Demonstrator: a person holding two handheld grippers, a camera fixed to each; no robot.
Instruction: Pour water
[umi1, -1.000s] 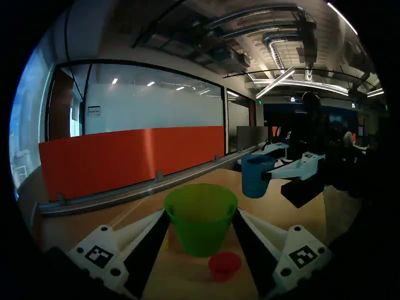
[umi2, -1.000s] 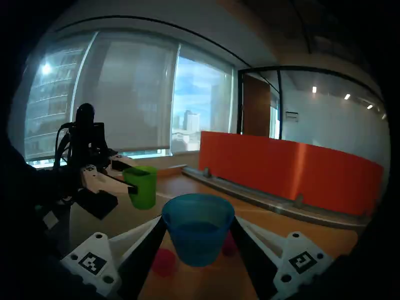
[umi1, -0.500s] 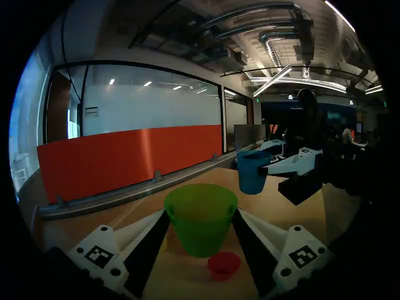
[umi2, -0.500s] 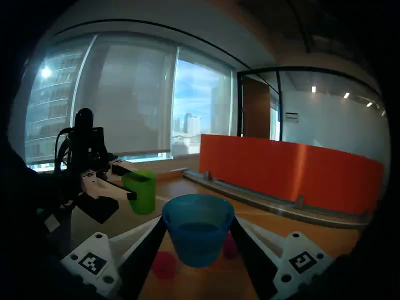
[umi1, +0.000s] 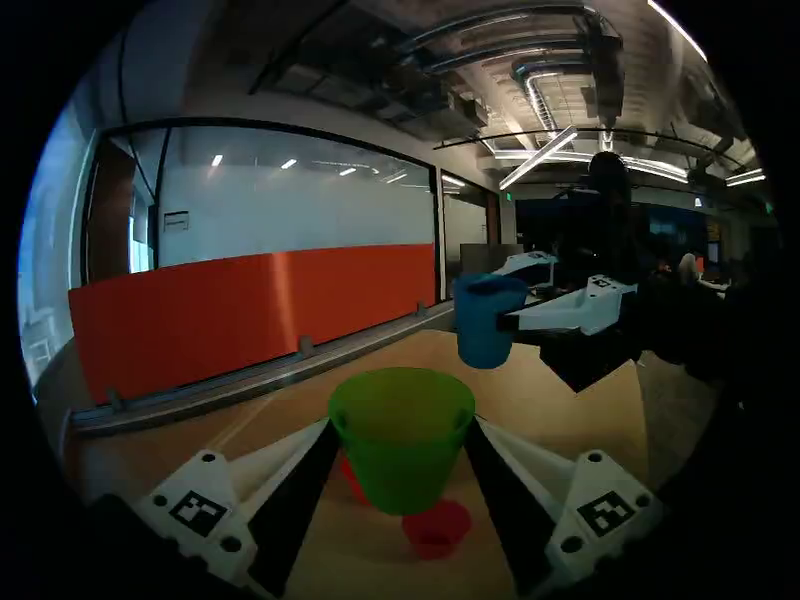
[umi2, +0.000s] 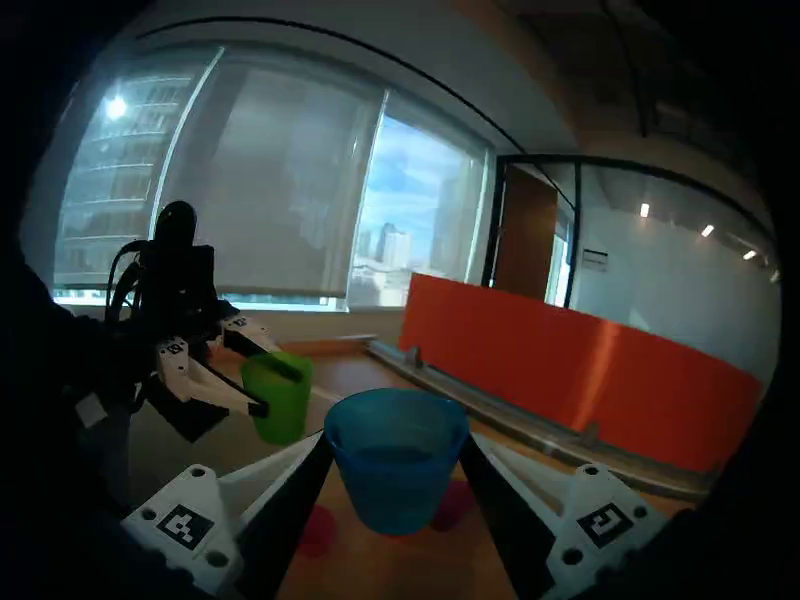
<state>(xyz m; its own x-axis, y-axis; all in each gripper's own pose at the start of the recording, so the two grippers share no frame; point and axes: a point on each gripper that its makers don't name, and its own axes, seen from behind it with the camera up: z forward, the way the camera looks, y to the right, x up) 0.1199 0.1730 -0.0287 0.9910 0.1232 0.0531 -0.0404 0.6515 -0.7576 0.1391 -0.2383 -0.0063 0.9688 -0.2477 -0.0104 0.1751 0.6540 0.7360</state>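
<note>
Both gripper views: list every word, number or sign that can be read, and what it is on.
No text can be read.
Paper sign on the glass wall: too small to read.
Square markers on the left gripper's fingers and the right gripper's fingers: patterns, no letters.

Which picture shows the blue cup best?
The right gripper view. The blue cup is big and close there, and you can peek over its rim at what looks like water inside. The left gripper view shows it small and farther off, from the side.
</note>
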